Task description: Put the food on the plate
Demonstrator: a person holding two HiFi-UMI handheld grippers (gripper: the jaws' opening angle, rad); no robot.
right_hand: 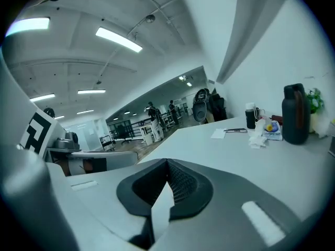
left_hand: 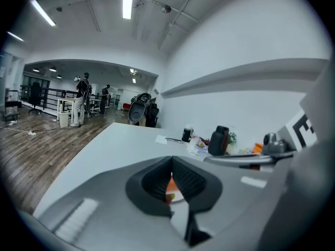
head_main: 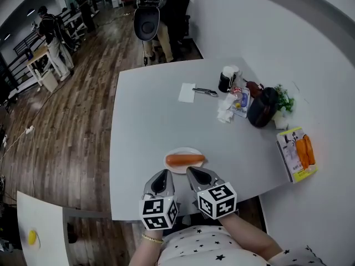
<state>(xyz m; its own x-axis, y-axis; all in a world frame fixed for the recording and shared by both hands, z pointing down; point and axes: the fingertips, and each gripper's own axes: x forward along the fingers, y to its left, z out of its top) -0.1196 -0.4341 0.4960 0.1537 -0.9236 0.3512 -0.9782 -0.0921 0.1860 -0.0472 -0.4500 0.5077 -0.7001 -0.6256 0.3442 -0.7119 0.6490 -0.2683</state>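
An orange-brown sausage lies across a small white plate near the front edge of the grey table. Both grippers hover just on the near side of the plate, side by side. My left gripper points at the plate's left end and is shut with nothing in it. In the left gripper view a sliver of the sausage shows below the closed left gripper. My right gripper sits by the plate's right end, also shut and empty. The right gripper looks past the plate over bare tabletop.
At the table's far right stand a black bottle, a dark cup, crumpled wrappers and a small plant. A paper napkin and a pen lie nearby. A yellow packet rests at the right edge. People stand far back left.
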